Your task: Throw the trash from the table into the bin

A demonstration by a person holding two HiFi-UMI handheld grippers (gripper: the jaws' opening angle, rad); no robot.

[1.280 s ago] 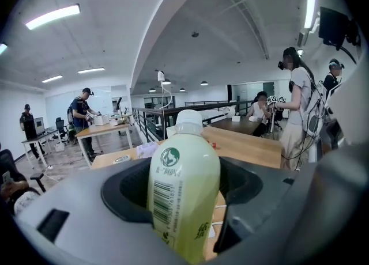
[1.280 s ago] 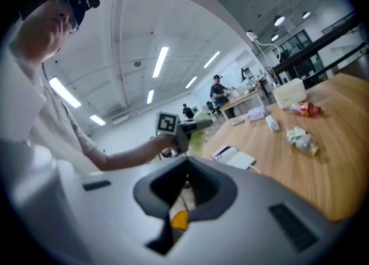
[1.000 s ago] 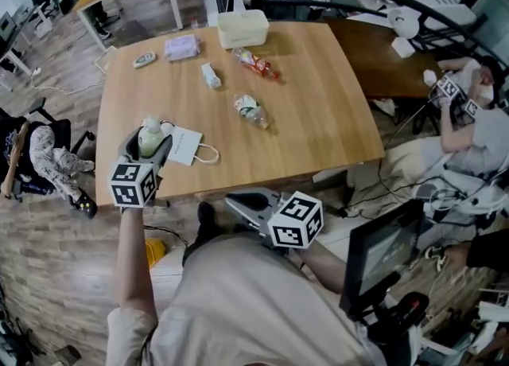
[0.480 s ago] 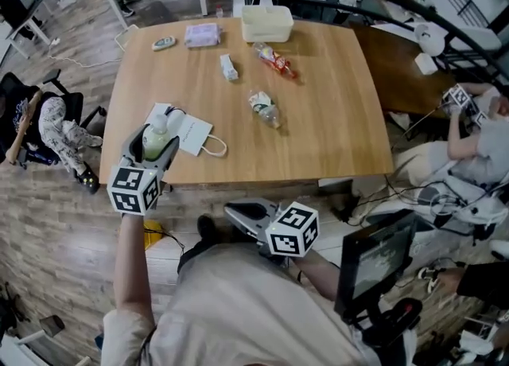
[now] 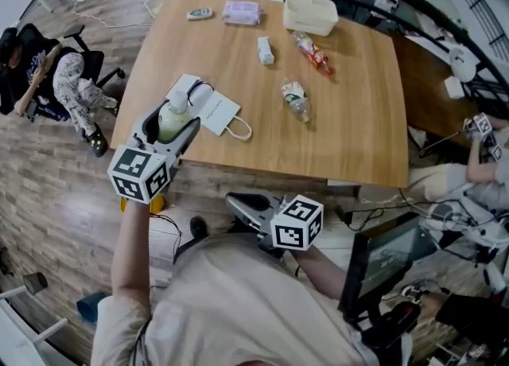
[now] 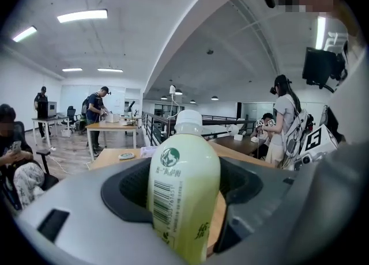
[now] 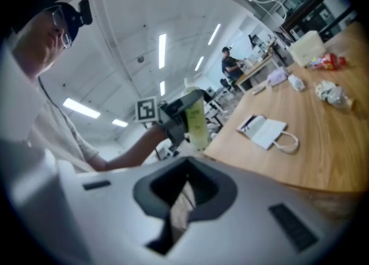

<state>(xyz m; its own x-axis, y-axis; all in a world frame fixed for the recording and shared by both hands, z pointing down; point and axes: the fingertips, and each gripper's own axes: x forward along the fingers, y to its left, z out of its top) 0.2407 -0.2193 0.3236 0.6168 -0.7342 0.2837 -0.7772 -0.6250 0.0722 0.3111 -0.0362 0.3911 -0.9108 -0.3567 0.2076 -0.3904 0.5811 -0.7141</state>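
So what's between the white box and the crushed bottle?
A red wrapper lies on the table between the white box and the crushed bottle; the head view shows it.

head view: steeply down from above onto the table [image 5: 350, 118]. left gripper view: close behind the bottle [image 6: 183, 189], level across the table. right gripper view: leftward, sharing bottle and paper bag [image 7: 264, 132] with the head view.
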